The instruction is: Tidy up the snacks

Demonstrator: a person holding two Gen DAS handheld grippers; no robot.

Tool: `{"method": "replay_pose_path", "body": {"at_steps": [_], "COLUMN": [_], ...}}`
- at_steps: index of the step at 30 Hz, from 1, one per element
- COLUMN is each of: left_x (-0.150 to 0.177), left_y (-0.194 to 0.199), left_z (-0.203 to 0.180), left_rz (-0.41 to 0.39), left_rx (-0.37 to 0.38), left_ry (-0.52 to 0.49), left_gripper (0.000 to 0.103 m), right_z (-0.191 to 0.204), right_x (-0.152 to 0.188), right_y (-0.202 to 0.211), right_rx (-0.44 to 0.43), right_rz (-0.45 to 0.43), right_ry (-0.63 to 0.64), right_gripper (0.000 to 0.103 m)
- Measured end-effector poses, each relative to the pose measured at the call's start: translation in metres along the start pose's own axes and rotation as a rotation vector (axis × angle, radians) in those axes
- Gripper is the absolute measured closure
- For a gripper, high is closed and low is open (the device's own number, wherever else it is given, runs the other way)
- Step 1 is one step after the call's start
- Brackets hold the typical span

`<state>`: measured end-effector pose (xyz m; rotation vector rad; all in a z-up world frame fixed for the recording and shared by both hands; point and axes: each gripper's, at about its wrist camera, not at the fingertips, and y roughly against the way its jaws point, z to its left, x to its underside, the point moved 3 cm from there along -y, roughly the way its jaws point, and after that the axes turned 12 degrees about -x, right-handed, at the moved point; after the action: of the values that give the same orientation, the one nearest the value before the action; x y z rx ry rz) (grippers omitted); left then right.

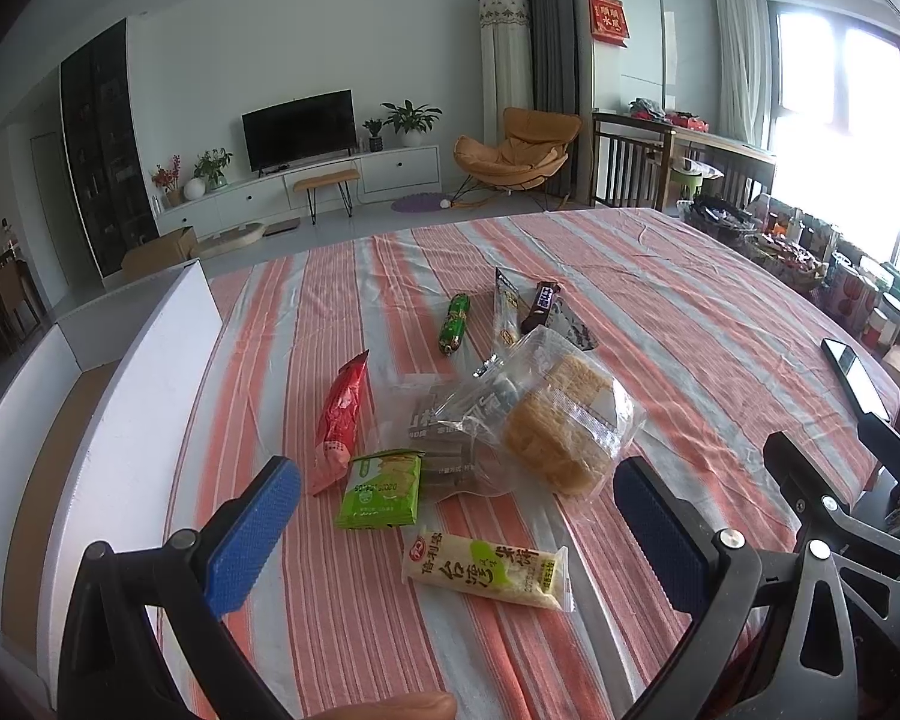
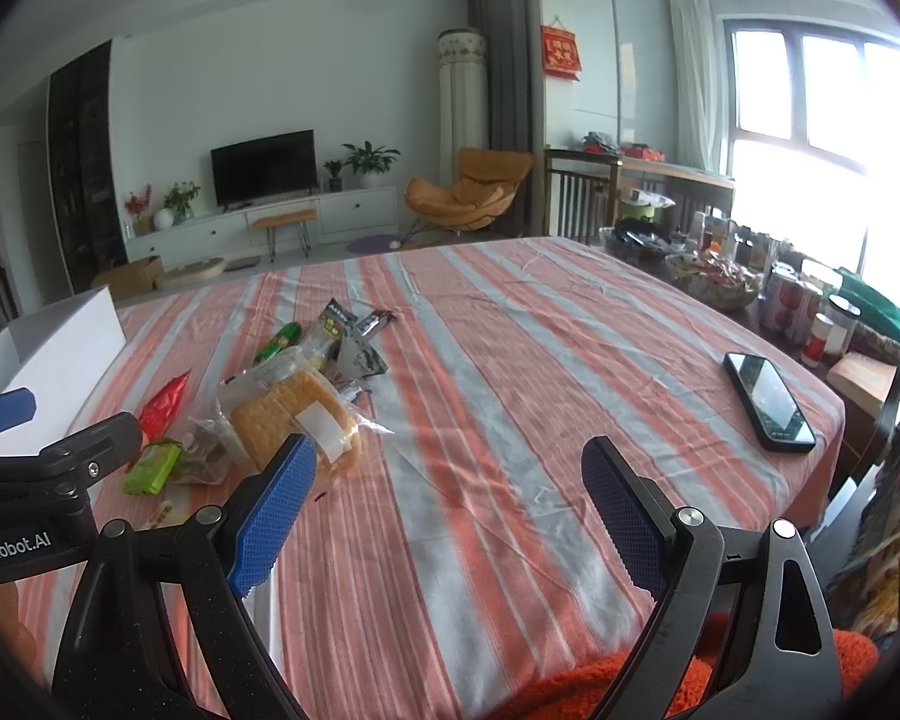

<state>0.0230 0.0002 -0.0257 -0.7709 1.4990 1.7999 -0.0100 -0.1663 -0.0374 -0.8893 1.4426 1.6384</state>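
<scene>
Several snack packets lie on the striped tablecloth. Nearest my open left gripper are a cream and green rice-cracker packet and a green packet. Beyond them are a red packet, a clear bag of grey bars, a clear bag of round biscuits, a green sausage stick and a dark chocolate bar. My right gripper stands open over bare cloth, right of the biscuit bag. Both grippers hold nothing.
A white open box stands at the table's left edge. A black phone lies near the right edge. Jars, cans and baskets crowd the far right. Part of the left gripper's frame shows in the right wrist view.
</scene>
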Motion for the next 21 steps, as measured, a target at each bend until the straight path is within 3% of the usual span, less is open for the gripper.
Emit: {"method": "replay_pose_path", "body": {"at_steps": [21], "left_x": [0.0026], "left_y": [-0.0043], "left_z": [-0.0005], "left_rz": [0.014], "left_rx": [0.003], "left_ry": [0.005], "left_gripper": [0.000], "right_z": [-0.0002], "right_x": [0.0000], "right_y": [-0.0001], "right_rx": [-0.001], "right_rz": [0.001], "right_ry": [-0.003], "right_gripper": [0.011]}}
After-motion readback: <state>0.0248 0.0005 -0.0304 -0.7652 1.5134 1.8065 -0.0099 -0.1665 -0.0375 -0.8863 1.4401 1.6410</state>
